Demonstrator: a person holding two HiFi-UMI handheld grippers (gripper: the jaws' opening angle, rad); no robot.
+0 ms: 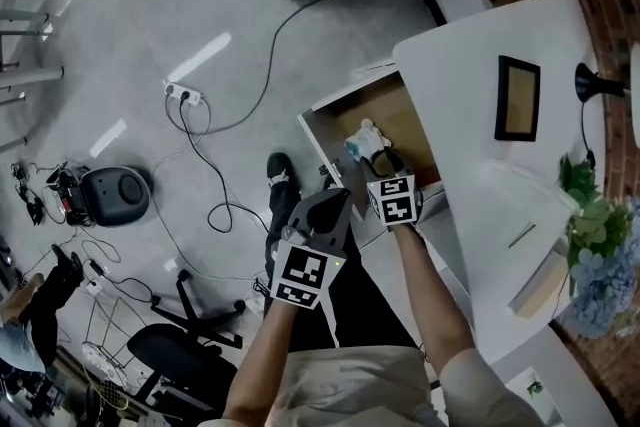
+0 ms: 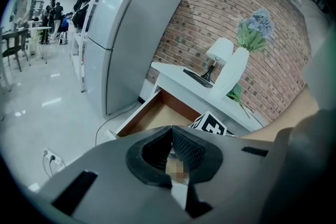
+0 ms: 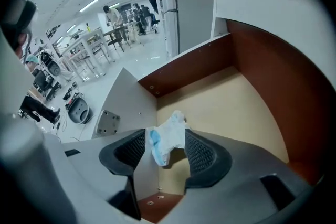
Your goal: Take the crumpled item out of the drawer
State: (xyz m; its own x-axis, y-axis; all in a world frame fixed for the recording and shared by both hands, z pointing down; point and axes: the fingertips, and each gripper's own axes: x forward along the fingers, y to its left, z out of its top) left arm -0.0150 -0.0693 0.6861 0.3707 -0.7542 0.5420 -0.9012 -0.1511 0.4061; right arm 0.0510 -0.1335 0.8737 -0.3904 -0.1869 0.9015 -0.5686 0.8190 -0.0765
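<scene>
My left gripper (image 2: 171, 134), grey with ribbed black pads, hangs outside the drawer with its jaws closed together on nothing. It plays no part here.

The crumpled white tissue-like wad with a blue patch (image 3: 168, 136) lies on the tan floor of the open white-fronted wooden drawer (image 3: 226, 107), close against its white wall. Its long axis runs roughly along my line of sight and slightly diagonally. The blue end points back toward me and the plain white end points deeper into the drawer.

My right gripper (image 3: 164, 139) straddles the wad with its jaws spread wide, and the pads are not pressing on it.

The risks I see:
- If I close too high, I pinch only a loose fold and the wad slips out on the lift.
- If I close off-centre, the left pad may catch the drawer wall and nudge the wad aside.
</scene>
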